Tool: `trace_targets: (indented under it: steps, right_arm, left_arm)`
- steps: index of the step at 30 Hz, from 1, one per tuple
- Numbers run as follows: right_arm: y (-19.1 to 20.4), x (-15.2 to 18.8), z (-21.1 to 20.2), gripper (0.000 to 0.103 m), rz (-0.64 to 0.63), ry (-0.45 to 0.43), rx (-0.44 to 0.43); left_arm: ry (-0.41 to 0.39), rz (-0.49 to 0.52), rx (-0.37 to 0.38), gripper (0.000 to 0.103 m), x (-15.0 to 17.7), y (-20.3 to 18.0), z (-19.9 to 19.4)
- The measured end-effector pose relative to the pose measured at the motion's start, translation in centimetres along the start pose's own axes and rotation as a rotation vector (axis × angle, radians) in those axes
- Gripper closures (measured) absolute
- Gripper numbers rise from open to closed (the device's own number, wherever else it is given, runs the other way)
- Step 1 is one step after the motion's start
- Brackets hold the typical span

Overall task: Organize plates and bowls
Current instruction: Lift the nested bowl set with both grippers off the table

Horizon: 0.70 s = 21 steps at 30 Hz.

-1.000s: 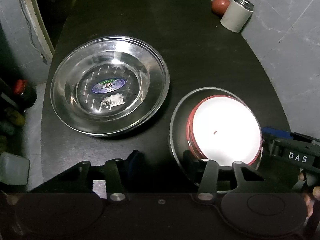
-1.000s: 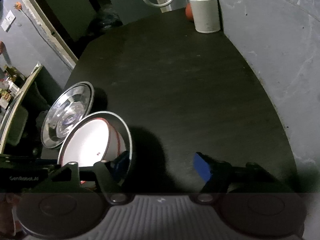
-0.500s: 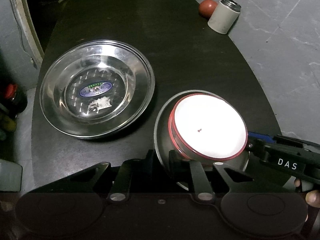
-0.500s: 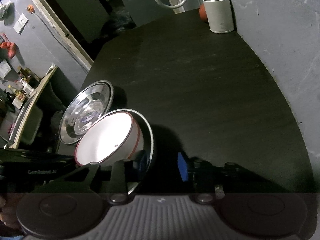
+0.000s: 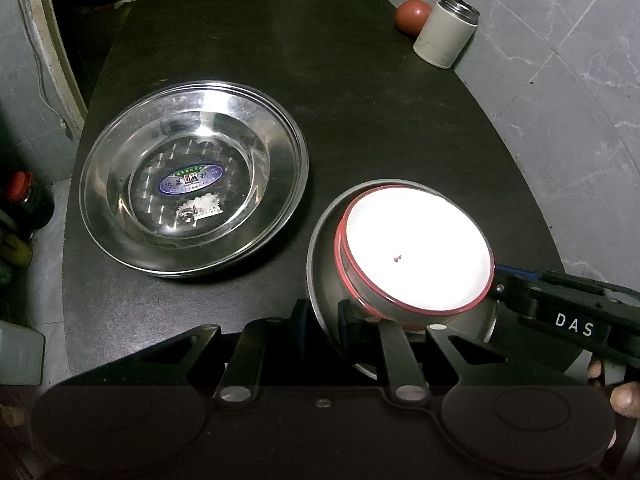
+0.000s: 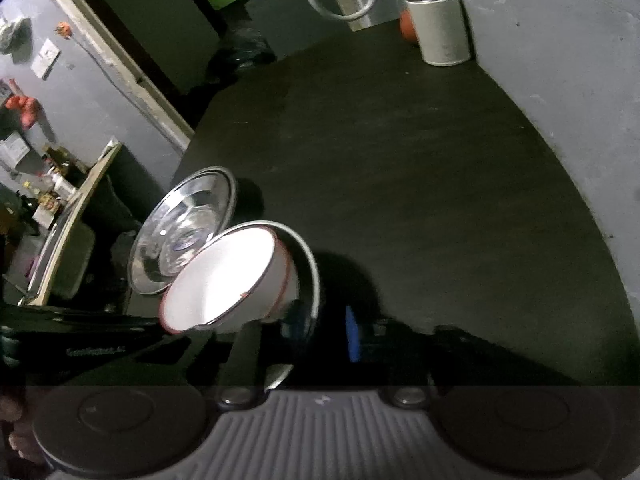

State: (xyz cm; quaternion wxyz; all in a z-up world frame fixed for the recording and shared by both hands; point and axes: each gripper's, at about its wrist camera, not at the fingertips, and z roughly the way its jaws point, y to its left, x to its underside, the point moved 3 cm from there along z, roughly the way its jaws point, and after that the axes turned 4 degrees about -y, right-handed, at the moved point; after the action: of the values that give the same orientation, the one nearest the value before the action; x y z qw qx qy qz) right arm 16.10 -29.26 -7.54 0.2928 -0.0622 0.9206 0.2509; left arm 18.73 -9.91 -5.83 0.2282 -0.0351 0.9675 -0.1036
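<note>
A white bowl with a red rim [image 5: 416, 252] sits in a small steel plate [image 5: 324, 240] at the front right of the dark table [image 5: 360, 100]. My left gripper [image 5: 322, 320] is shut on that plate's near rim. From the right, my right gripper [image 5: 502, 278] holds the opposite rim. In the right wrist view the small steel plate [image 6: 312, 264] and bowl [image 6: 224, 276] look tilted above the table, with my right gripper [image 6: 324, 328] narrowed on the rim. A stack of large steel plates [image 5: 280, 152] lies to the left, also seen as the shiny stack [image 6: 184, 228].
A white canister [image 5: 446, 32] and a red ball [image 5: 412, 16] stand at the table's far right corner by the grey wall. A red-capped bottle [image 5: 24, 200] stands on the floor beyond the left edge. A hand [image 5: 624, 396] holds the right gripper.
Both grippers went from open to shut on the small plate's rims. The plate with the bowl has come up and tilted, and the views have pulled back.
</note>
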Motion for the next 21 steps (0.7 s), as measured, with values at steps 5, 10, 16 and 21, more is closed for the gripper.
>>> trace_targets:
  steps: [5,10,16,21]
  right_arm:
    - [0.21,-0.1,-0.1,0.088,-0.009,0.001,-0.012]
    - [0.02,-0.13,-0.02,0.087,0.01,0.006,-0.022]
    - [-0.34,0.04,0.1,0.082,0.028,0.01,-0.022]
    - [0.05,0.06,0.1,0.087,0.007,0.013,-0.028]
  left_arm:
    - [0.0,0.001,0.0,0.087,-0.01,0.01,-0.01]
    - [-0.001,0.0,0.0,0.087,0.0,0.01,0.0]
    - [-0.002,0.002,0.0,0.087,0.0,0.01,-0.02]
    - [-0.006,0.003,-0.002,0.088,-0.04,-0.02,-0.08]
